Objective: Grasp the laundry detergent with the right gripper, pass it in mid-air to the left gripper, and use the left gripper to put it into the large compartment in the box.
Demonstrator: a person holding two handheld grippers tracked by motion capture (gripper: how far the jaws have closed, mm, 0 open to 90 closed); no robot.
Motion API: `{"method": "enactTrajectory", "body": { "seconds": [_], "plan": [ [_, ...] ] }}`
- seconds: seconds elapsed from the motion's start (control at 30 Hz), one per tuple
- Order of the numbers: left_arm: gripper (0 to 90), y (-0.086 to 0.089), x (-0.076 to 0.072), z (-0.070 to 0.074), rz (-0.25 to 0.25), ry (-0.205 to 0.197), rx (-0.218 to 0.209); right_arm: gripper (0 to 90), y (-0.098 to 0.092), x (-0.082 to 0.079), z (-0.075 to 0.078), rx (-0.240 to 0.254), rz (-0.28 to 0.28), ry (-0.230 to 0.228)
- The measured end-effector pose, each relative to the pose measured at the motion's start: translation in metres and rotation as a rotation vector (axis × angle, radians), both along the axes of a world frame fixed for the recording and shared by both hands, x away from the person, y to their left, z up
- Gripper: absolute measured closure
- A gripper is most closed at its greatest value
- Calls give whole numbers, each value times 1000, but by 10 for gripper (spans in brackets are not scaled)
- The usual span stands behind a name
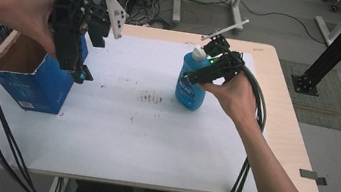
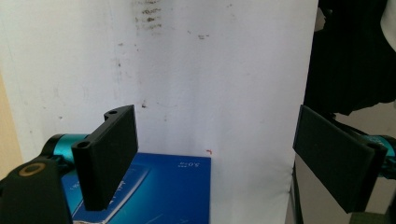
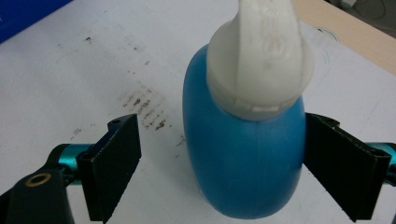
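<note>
Right gripper (image 3: 219, 172) jaws spread wide around the blue bottle (image 3: 245, 158), one pad touching its side, the other apart.

Bottle stands upright on the white sheet (image 1: 152, 139), right of centre, its white cap (image 3: 259, 60) uppermost; the right jaw meets the bottle wall, the left jaw stands off with a gap, so nothing is clamped. Stains mark the sheet just beside the bottle. Left gripper (image 2: 215, 158) also has its jaws wide apart and empty, held above the near corner of the blue box (image 1: 35, 77) at the sheet's left edge, well apart from the bottle. Box is open at the top, with a brown interior. Table (image 1: 282, 112) edge shows beyond the sheet.
</note>
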State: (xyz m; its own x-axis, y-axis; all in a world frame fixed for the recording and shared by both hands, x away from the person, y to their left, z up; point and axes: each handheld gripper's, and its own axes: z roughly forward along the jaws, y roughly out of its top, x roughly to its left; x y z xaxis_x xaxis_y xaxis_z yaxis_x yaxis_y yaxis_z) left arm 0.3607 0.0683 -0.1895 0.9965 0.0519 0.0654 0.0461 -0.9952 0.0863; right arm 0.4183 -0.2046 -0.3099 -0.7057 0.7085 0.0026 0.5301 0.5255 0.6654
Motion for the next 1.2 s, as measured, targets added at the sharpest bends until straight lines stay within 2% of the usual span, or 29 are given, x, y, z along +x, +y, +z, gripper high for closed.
{"method": "enactTrajectory", "body": {
  "seconds": [0.17, 0.3, 0.4, 0.6, 0.8, 1.2],
  "plan": [
    [140, 1, 0, -3, 9, 3, -4, 126, -3, -7, -11, 51, -7, -58],
    [140, 2, 0, -4, 3, 6, 1, 126, -5, -10, -20, 66, -25, -99],
    [140, 3, 0, -5, 10, 9, 0, 126, -7, -10, -27, 88, -38, -97],
    [140, 6, 0, -6, 14, 6, -2, 126, -8, -4, -38, 92, -47, -76],
    [140, 8, 0, -6, 16, 8, 1, 126, -9, 0, -44, 88, -48, -83],
    [140, 10, 0, -8, 23, 8, -4, 126, -7, 6, -57, 73, -43, -61]
  ]
}}
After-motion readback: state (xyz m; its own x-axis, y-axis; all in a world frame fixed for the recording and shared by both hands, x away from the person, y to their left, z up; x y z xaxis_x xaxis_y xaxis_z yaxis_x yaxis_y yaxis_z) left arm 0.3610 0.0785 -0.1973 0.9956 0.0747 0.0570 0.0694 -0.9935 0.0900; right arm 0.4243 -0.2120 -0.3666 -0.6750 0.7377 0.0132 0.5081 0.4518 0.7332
